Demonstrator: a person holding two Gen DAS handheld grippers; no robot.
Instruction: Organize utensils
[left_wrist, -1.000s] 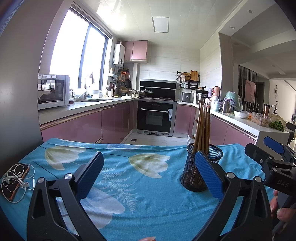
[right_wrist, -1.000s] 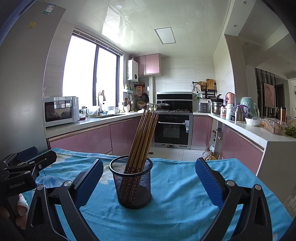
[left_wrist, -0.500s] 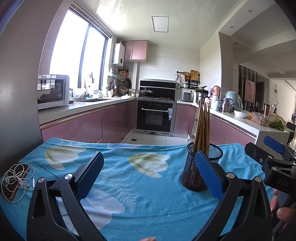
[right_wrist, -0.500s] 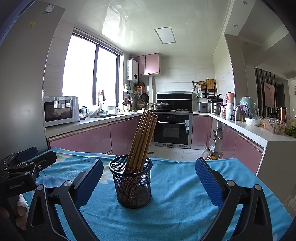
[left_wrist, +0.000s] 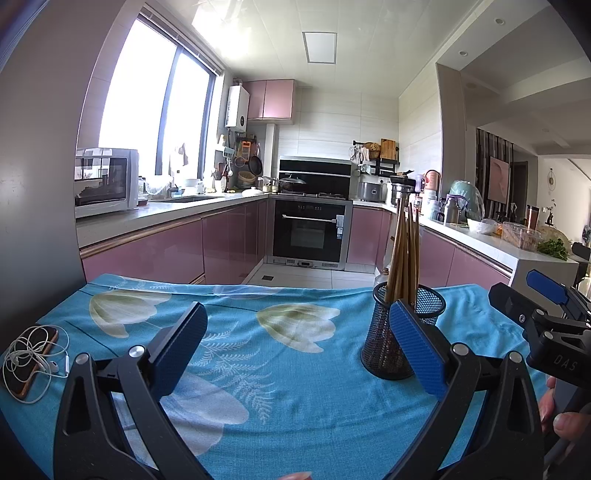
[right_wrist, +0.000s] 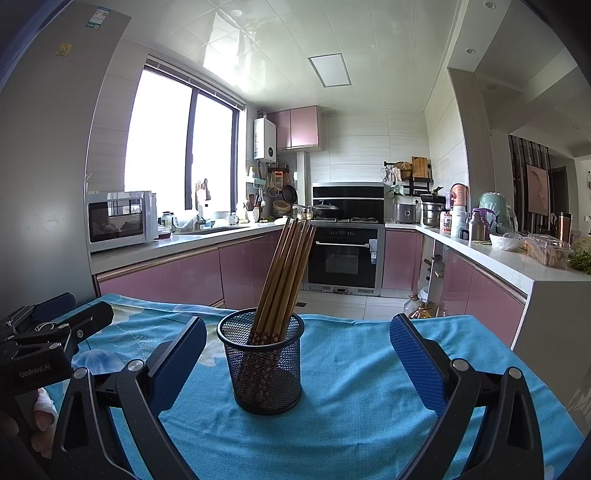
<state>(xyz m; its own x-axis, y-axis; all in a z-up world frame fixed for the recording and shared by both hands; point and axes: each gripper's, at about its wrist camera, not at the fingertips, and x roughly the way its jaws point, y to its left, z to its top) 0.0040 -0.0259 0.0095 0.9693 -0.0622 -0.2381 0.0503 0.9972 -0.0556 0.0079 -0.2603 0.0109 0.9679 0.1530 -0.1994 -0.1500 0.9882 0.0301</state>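
Chopsticks (right_wrist: 282, 277) stand gathered in the mesh holder (right_wrist: 266, 365), both grippers (right_wrist: 297, 360) (left_wrist: 295, 343) before it wide open and empty; sorting appears complete, withdrawal next.

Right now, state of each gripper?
Left gripper: open, holding nothing, over the blue floral tablecloth.
Right gripper: open, empty, black mesh cup of wooden chopsticks ahead.
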